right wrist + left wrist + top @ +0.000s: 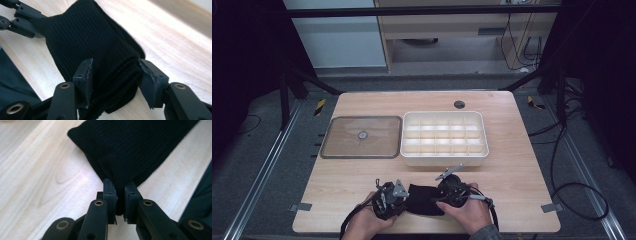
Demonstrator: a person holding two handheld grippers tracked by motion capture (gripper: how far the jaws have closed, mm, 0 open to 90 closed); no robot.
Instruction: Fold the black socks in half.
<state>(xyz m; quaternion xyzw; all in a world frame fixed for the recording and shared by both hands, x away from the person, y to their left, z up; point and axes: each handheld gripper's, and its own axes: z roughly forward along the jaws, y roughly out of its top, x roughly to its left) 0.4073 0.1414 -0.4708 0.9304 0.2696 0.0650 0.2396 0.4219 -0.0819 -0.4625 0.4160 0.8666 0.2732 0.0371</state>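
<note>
A black ribbed knit cloth [422, 200] lies folded near the table's front edge, between my two grippers. My left gripper [403, 200] pinches a thin fold at one end of the cloth [130, 150]; in the left gripper view its jaws [120, 188] stand nearly together with fabric between them. My right gripper [438, 195] clasps the thick folded other end. In the right gripper view its jaws [115, 72] stand wide, pressing both sides of the bunched cloth [85, 37]. The left gripper [21, 18] shows there at the cloth's far end.
A white box [443, 155] divided into several compartments sits mid-table, just beyond the grippers. To its left lies a flat clear lid [342, 142] with a small knob. A round hole [459, 104] marks the table's far side. Hands hold both grippers at the front edge.
</note>
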